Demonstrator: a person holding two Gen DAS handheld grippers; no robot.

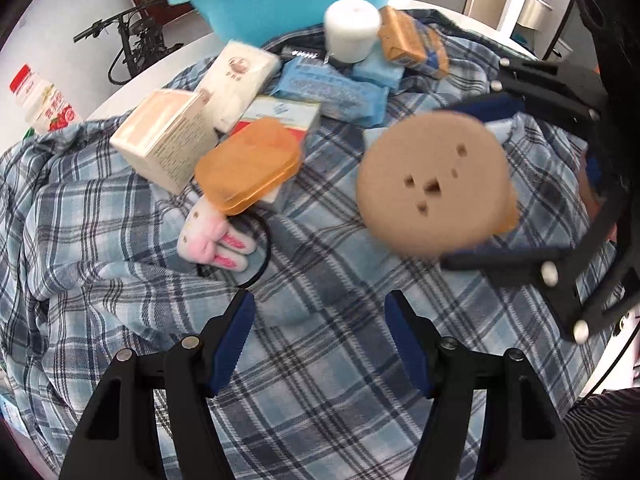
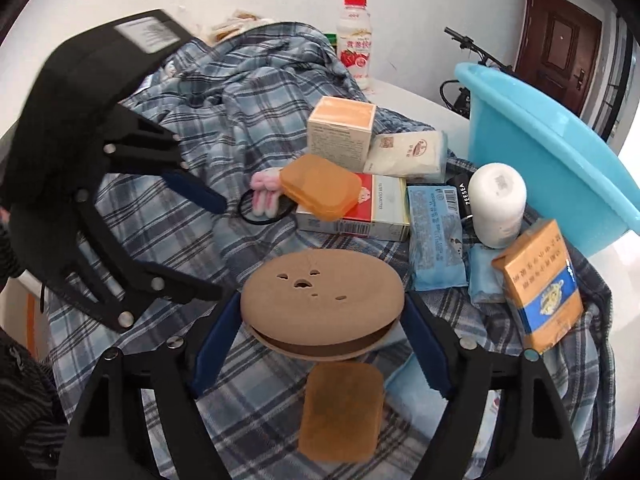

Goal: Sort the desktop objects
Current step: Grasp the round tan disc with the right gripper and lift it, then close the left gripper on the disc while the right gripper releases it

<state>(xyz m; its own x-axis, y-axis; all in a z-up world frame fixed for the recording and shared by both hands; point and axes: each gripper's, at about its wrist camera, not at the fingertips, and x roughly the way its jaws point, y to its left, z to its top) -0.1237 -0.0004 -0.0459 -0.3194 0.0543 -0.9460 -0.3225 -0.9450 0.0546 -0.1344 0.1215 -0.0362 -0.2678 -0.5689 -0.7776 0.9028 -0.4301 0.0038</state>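
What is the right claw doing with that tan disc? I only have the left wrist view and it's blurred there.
Observer: In the right wrist view the tan disc sits between both pads of the right claw, which appear pressed to its rim.
Operator: Anything under it?
Observer: Yes, a flat amber rectangular piece lies on the plaid cloth just below the disc.
Operator: Is the disc one solid piece?
Observer: No. It has two round layers with a dark groove running round the edge.
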